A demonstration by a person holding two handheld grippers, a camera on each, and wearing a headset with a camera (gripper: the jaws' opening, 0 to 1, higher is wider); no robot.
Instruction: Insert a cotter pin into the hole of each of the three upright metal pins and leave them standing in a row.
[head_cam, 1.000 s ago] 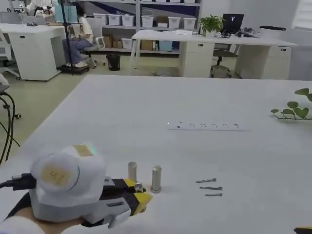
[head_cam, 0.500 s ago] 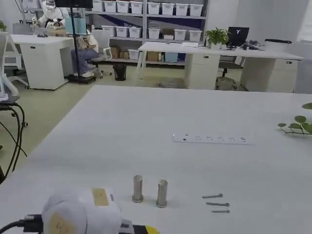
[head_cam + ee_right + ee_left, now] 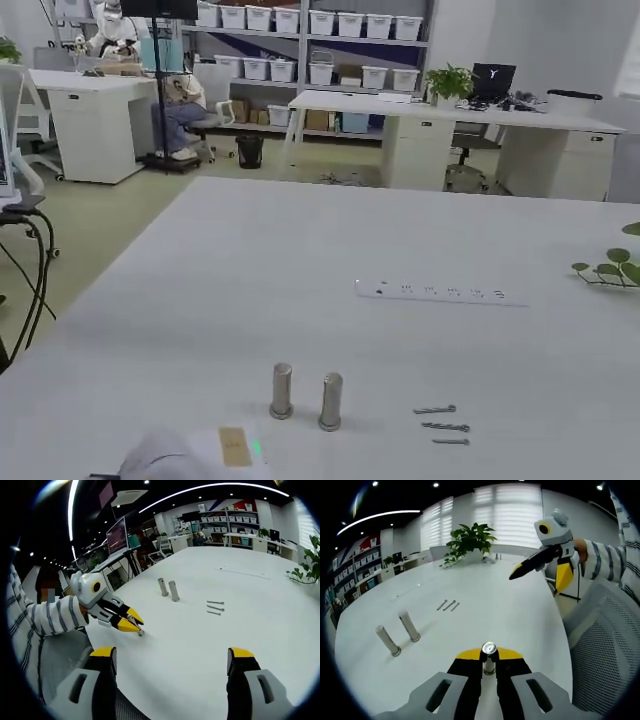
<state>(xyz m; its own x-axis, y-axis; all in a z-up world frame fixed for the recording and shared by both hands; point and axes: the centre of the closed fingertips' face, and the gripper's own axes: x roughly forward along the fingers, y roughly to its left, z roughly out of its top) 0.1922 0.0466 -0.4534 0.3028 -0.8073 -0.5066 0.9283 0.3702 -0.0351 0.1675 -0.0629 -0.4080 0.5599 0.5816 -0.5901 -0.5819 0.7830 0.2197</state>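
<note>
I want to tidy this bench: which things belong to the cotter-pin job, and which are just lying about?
Job:
two upright pins
third pin, in the left gripper
three cotter pins

Lying about:
power strip
plant sprig

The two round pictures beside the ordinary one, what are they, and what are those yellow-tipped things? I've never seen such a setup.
There is no robot: a person holds a two-jaw claw in each hand. The ordinary picture comes from a camera on the person's head, looking down at a white table. Each round picture comes from a fisheye camera riding on one claw. The left claw is shut on one metal pin; the right claw is open and holds nothing. On the table two more metal pins stand upright side by side, with three small cotter pins lying to their right. A power strip lies farther back.
</note>
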